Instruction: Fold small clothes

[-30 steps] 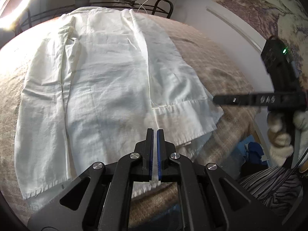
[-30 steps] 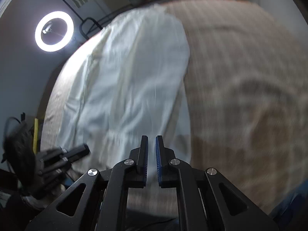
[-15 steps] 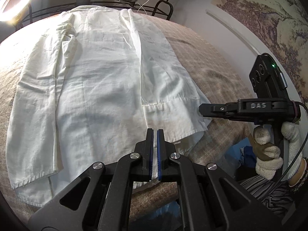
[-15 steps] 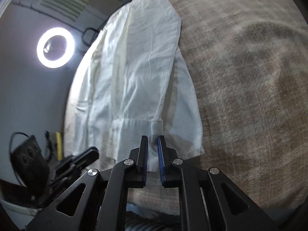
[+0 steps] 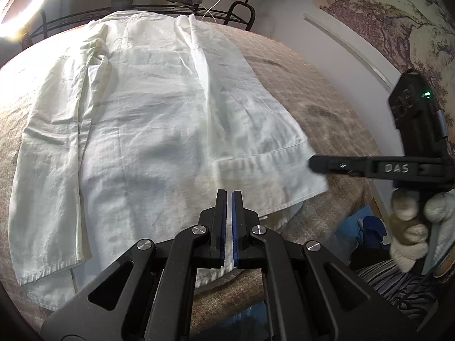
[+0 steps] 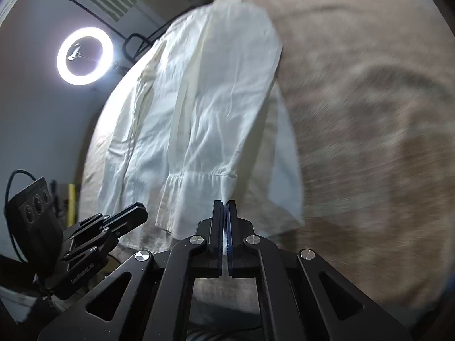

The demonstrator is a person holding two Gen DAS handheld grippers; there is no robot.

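A white garment (image 5: 156,128) lies spread flat on a brown blanket (image 5: 312,91), with its hem toward me. My left gripper (image 5: 229,196) hovers over the near hem, shut, and I see no cloth pinched in it. In the right wrist view the same garment (image 6: 213,99) runs away from me, and my right gripper (image 6: 226,203) is shut on the corner of its stitched cuff, with white cloth showing between the pads. The left wrist view shows the right gripper (image 5: 314,164) at the garment's right edge, held by a gloved hand (image 5: 409,227). At the lower left of the right wrist view, the left gripper (image 6: 136,213) sits beside the hem.
The blanket (image 6: 369,113) extends bare to the right of the garment. A ring light (image 6: 85,55) glows at the far left by the wall. A black metal rack (image 5: 241,8) stands behind the bed. Blue cloth (image 5: 369,227) lies low beside the bed's right edge.
The right gripper has come in to the cuff corner at the garment's right edge and closed on it. The left gripper has stayed shut over the near hem.
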